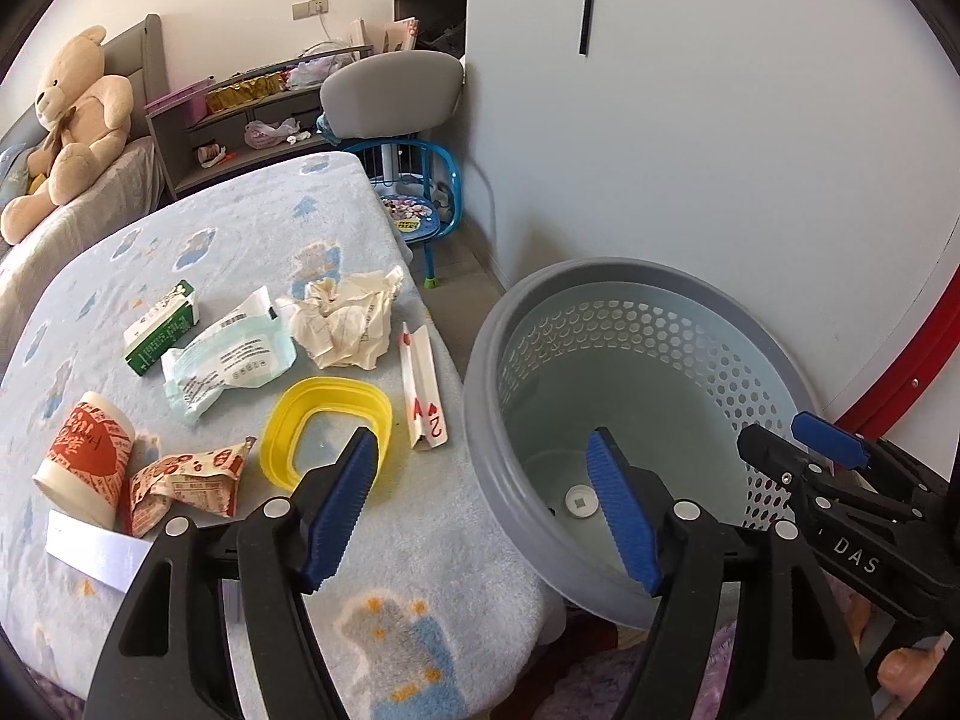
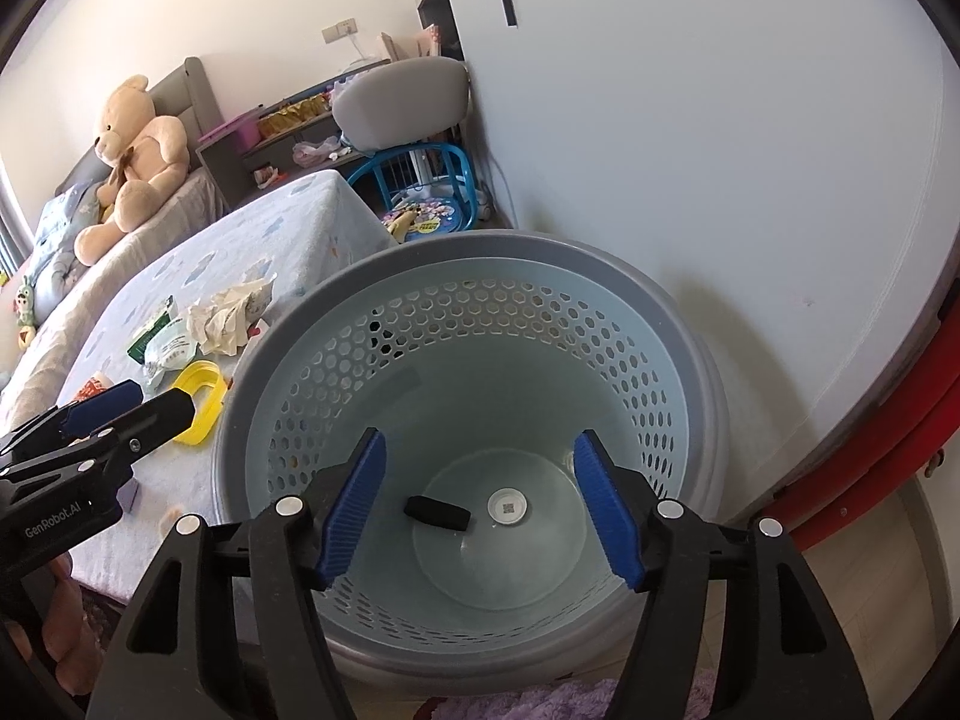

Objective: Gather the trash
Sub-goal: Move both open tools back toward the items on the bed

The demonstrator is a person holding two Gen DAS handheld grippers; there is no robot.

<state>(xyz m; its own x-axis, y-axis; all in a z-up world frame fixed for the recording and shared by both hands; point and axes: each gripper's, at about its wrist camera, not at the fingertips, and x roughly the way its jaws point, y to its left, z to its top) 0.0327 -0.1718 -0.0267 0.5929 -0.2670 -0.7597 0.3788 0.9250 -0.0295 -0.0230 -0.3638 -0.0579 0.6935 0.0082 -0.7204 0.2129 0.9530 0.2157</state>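
1. Blue-patterned blanket covers the bed (image 1: 252, 228), which carries the trash: a yellow ring (image 1: 327, 429), crumpled paper (image 1: 345, 324), a green carton (image 1: 162, 336), a wet-wipe pack (image 1: 231, 360), a folded card (image 1: 423, 390) and a red-printed cup (image 1: 84, 456).
2. Beside the bed stands the grey basket (image 2: 684, 324), with one small black item (image 2: 437, 513) on its floor.
3. Left hand-held gripper (image 1: 489, 510) hangs over the bed edge and basket rim, jaws wide, holding nothing.
4. Right hand-held gripper (image 2: 480, 510) hangs over the basket, jaws wide, nothing between them.
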